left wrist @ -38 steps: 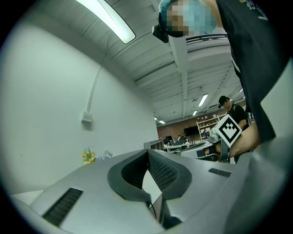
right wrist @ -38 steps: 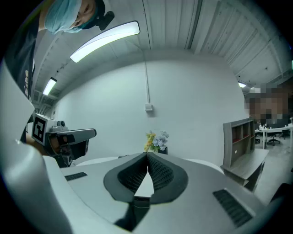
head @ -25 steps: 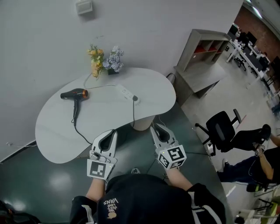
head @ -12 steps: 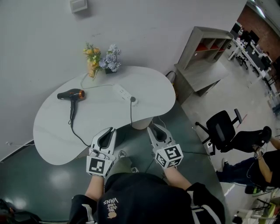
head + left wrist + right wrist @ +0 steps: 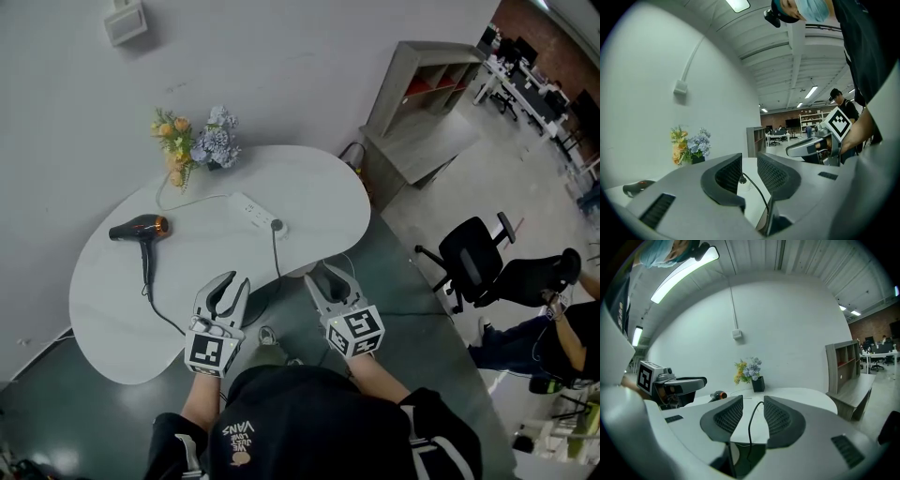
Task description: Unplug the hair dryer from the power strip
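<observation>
The left hand-held gripper point(image 5: 228, 286) is opening and the right hand-held gripper point(image 5: 323, 277) stands apart, both empty. Centre frame, the plug point(image 5: 276, 225) looks rigid: pinch its body and steady the light-looking power strip point(image 5: 248, 208).

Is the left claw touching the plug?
Apart. Head view: left claw, opening and empty, hangs at the table's near edge; plug sits far off in the strip.

The right gripper point(image 5: 752, 409) holds its jaws apart and empty. Beyond them a black cord point(image 5: 750, 422) drops over the white counter point(image 5: 801, 397) edge, in front of the flower vase point(image 5: 757, 383). The hair dryer point(image 5: 718, 395) lies left of the vase.
</observation>
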Demonstrator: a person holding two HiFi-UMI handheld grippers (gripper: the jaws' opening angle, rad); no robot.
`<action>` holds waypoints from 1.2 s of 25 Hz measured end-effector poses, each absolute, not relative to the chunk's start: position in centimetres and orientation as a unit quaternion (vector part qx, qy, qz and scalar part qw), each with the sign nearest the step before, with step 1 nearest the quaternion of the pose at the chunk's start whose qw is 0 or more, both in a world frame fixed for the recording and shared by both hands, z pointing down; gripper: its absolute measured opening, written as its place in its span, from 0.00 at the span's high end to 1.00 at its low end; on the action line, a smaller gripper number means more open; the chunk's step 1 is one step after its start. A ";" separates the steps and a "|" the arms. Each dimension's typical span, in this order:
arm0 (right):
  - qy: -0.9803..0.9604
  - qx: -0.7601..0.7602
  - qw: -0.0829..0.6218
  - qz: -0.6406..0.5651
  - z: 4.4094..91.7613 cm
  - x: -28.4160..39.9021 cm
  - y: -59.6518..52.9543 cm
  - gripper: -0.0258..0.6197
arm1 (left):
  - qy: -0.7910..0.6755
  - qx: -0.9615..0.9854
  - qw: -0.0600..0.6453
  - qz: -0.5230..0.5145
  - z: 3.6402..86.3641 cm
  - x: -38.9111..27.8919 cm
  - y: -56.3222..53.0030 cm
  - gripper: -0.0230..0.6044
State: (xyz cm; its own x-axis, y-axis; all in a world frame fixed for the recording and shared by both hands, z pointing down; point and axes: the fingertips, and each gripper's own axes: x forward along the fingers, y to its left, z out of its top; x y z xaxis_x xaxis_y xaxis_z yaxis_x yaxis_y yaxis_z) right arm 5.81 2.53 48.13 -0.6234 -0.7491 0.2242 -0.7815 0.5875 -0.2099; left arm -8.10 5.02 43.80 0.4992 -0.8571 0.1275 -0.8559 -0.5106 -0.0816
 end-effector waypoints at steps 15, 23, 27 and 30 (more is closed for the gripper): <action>-0.858 0.485 0.094 0.140 50.9 2.4 -4.4 0.77 | 0.405 -0.903 0.007 -0.145 47.8 -11.2 -3.2 0.70; -0.852 0.492 0.120 0.133 52.9 1.4 -6.6 0.77 | 0.370 -0.911 0.012 -0.181 50.3 -11.7 -4.8 0.63; -0.855 0.484 0.135 0.131 54.3 1.2 -7.7 0.77 | 0.364 -0.910 0.013 -0.200 51.9 -11.5 -5.7 0.62; -0.860 0.471 0.148 0.129 55.4 1.0 -8.6 0.77 | 0.361 -0.906 0.020 -0.222 53.3 -11.3 -6.6 0.62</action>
State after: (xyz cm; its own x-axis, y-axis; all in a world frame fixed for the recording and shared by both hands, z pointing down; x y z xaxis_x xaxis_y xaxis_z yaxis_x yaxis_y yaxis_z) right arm 1.02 -8.61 55.41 -0.5119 -0.7723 0.3761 -0.8487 0.5223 -0.0827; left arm -11.29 -6.58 53.29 0.6411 -0.6621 0.3882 -0.6439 -0.7392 -0.1974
